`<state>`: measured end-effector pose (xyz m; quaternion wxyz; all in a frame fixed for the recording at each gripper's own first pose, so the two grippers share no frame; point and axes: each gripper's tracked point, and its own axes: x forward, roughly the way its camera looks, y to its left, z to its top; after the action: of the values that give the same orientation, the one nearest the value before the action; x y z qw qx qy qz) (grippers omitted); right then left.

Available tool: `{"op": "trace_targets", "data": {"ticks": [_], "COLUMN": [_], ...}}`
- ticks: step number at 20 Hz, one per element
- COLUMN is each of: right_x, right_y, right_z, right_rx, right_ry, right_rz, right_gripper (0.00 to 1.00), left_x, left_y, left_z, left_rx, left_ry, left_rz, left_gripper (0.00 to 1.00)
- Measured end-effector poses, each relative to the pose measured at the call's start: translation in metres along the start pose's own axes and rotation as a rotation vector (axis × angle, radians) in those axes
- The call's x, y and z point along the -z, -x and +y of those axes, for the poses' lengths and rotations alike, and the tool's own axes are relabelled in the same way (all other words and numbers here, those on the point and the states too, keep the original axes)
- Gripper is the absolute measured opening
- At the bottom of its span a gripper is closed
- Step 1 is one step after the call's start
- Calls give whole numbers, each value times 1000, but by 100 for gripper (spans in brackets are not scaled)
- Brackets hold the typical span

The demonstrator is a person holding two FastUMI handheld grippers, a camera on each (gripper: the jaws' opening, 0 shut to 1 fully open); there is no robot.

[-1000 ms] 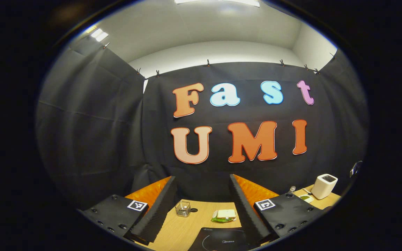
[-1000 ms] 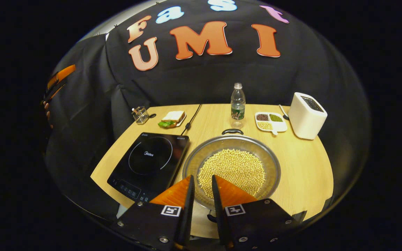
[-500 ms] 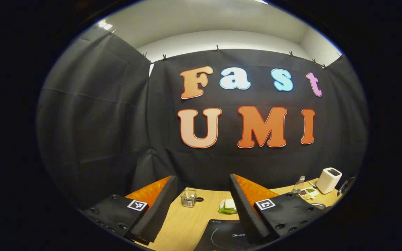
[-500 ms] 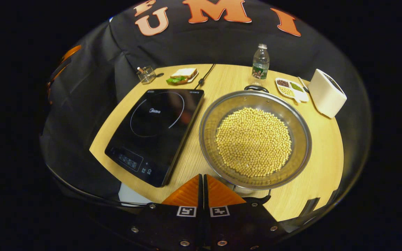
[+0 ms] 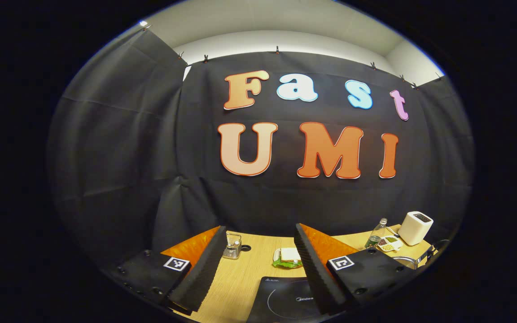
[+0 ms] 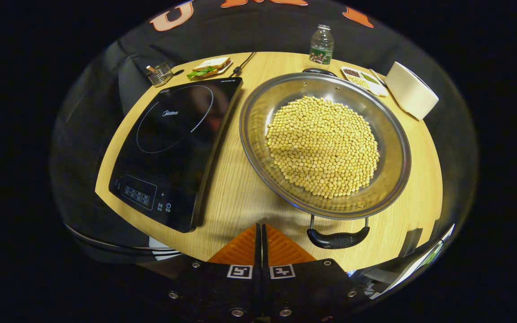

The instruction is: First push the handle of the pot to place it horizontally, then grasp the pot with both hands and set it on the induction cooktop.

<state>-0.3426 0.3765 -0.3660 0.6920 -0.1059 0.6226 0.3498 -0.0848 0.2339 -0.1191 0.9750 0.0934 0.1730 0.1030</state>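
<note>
A wide steel pot [image 6: 391, 134] full of yellow beans sits on the wooden table, right of the black induction cooktop [image 6: 173, 143]. Its near black handle [image 6: 338, 239] points at the table's front edge; the far handle [image 6: 319, 71] points at the back. My right gripper [image 6: 261, 229] is shut with nothing in it, low over the front edge, left of the near handle and apart from it. My left gripper [image 5: 258, 233] stands open and empty, high above the cooktop [image 5: 285, 300], facing the wall. The pot's rim [image 5: 404, 261] peeks in at the far right.
A water bottle [image 6: 321, 44], a divided dish of beans [image 6: 364, 80] and a white box [image 6: 411, 89] stand behind the pot. A sandwich plate [image 6: 207, 68] and a small glass holder [image 6: 159, 74] sit behind the cooktop, with its cable [image 6: 243, 65] beside them.
My right gripper closed from slightly apart to shut and drew back toward the table's front edge, tilting down. The left gripper drifted a little, still open.
</note>
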Motion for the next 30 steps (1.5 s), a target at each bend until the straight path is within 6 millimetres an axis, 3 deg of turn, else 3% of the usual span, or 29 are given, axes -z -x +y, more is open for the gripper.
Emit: {"op": "trace_targets", "data": {"ticks": [7, 11, 13, 20, 30], "right_x": [-4, -5, -4, -1, -13], "right_y": [-11, -15, -17, -14, -17], "right_z": [-23, -23, -36, -82, -160], "right_rx": [49, -15, -10, -39, -30], "right_ry": [-126, -216, -215, -262, -310], "right_rz": [33, 67, 79, 90, 94], "right_gripper": [0, 0, 0, 0, 0], "left_x": [-2, -9, -13, -20, 5], "left_y": [-1, 3, 6, 10, -6], "left_z": [-17, -25, -35, -98, -181], "left_rx": [59, 47, 31, 58, 144], "left_ry": [-42, -76, -81, -65, -49], "left_rz": [-31, -47, -55, -50, 65], "left_gripper": [97, 97, 97, 97, 96]}}
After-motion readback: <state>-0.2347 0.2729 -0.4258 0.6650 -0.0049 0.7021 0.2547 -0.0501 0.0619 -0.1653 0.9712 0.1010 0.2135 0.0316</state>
